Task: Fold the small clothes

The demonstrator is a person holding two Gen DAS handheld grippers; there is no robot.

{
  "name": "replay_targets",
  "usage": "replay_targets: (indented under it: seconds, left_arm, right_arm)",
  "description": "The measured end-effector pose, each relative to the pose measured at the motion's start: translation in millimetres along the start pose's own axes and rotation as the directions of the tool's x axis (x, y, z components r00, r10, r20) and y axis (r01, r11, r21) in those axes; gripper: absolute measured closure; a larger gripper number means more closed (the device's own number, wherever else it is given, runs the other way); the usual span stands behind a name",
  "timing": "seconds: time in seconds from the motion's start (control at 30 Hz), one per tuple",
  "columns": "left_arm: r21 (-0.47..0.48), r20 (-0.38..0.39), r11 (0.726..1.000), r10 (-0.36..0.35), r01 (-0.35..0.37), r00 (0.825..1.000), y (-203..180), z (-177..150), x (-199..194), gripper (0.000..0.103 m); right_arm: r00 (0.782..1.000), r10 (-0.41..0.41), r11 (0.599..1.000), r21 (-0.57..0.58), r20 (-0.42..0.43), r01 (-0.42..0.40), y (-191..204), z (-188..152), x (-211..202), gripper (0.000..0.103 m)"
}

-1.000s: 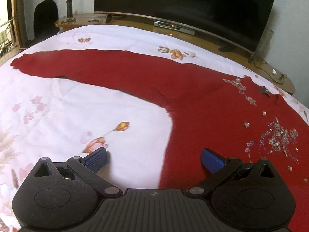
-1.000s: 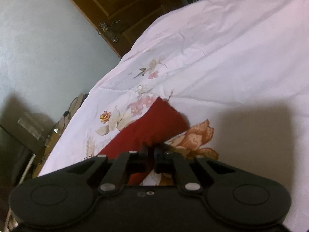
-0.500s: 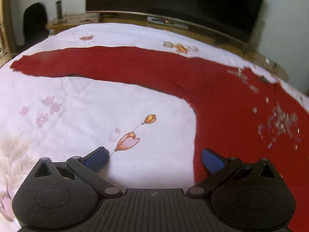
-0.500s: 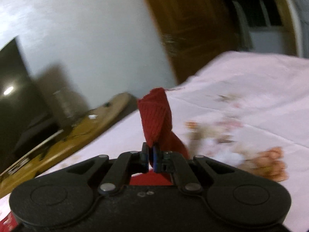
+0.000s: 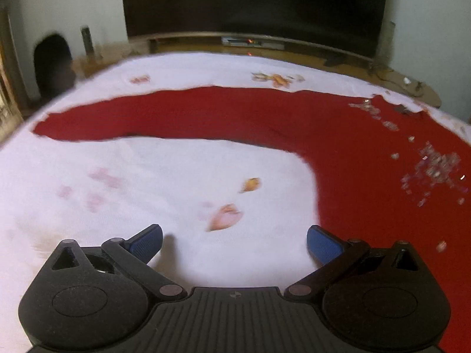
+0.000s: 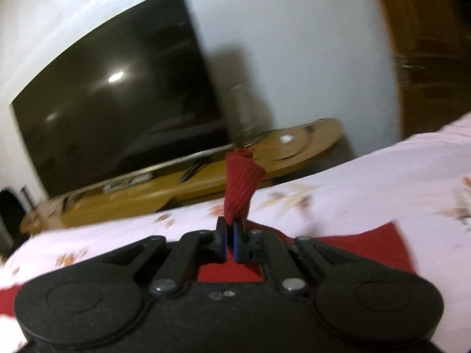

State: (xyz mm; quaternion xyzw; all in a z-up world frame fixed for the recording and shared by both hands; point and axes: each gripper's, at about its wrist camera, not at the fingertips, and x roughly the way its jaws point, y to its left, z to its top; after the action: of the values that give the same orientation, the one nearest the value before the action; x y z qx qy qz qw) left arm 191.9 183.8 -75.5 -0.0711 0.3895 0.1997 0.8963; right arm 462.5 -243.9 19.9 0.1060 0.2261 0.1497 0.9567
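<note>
Since a second ago my left gripper has slid left over the bedsheet, so the red sweater that lay between my blue pads now lies past the right one. It tips down at the bed, jaws spread wide with nothing between them. The sweater's sleeve stretches flat to the far left, its body with sparkly beading at the right. Beyond the bed's far edge stand a low wooden TV stand and a big dark television on a white wall.

My right gripper has swung up from the bed and rolled over to face the television. Its jaws are pressed together, pinching the ribbed red cuff, which sticks up past my fingertips (the view is blurred). More red cloth lies on the flowered sheet below, with a wooden door at the far right.
</note>
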Motion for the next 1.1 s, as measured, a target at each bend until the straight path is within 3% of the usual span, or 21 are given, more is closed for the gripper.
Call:
replay_targets:
  seconds: [0.1, 0.2, 0.53, 0.63, 0.67, 0.7, 0.73, 0.87, 1.0, 1.1]
  left_arm:
    - [0.008, -0.044, 1.0, -0.002, 0.002, 0.999, 13.1, -10.2, -2.6, 0.0]
    - [0.025, -0.02, 0.999, 0.022, -0.022, 1.0, 22.0, -20.8, -8.4, 0.0]
    - [-0.01, 0.026, 1.0, -0.007, 0.007, 1.0, 25.7, -27.9, -12.8, 0.0]
    - [-0.024, 0.014, 0.999, -0.022, 0.023, 1.0, 21.4, -23.9, -10.8, 0.0]
    - [-0.035, 0.018, 0.999, -0.032, 0.033, 0.999, 19.7, -21.3, -11.1, 0.0]
    - [-0.046, 0.023, 0.998, -0.045, 0.046, 0.999, 17.2, -17.1, -11.7, 0.0]
    - [-0.056, 0.035, 0.997, -0.06, 0.062, 0.998, 13.8, -12.1, -13.0, 0.0]
    - [-0.045, 0.082, 0.983, -0.172, 0.176, 0.982, -21.4, 21.2, -6.4, 0.0]
    - [-0.004, 0.068, 0.937, -0.348, 0.35, 0.935, -86.8, 62.2, 15.6, 0.001]
    - [-0.006, 0.009, 0.91, -0.415, 0.415, 0.91, -125.6, 79.9, 39.7, 0.053]
  right_arm:
    - [0.998, 0.05, 0.998, -0.026, -0.036, -0.051, 27.8, -10.9, 10.5, 0.098]
    - [0.993, 0.079, 0.996, -0.041, -0.084, -0.083, 48.5, -24.9, 22.7, 0.098]
    - [0.96, 0.156, 0.976, -0.113, -0.234, -0.186, 99.5, -85.3, 40.9, 0.097]
    - [0.929, 0.161, 0.968, -0.132, -0.332, -0.214, 110.6, -105.2, 56.7, 0.09]
    - [0.929, 0.183, 0.96, -0.144, -0.323, -0.239, 111.2, -108.8, 54.4, 0.084]
    - [0.926, 0.204, 0.949, -0.168, -0.317, -0.267, 114.6, -110.8, 49.5, 0.069]
    - [0.922, 0.221, 0.94, -0.184, -0.318, -0.289, 117.7, -110.8, 43.3, 0.062]
    - [0.946, 0.234, 0.945, -0.177, -0.225, -0.276, 103.3, -98.6, 4.3, 0.065]
    - [0.969, 0.175, 0.979, -0.075, -0.176, -0.191, 57.8, -88.8, -33.0, 0.064]
    - [0.981, 0.119, 0.991, -0.04, -0.156, -0.127, 26.7, -84.7, -56.4, 0.064]
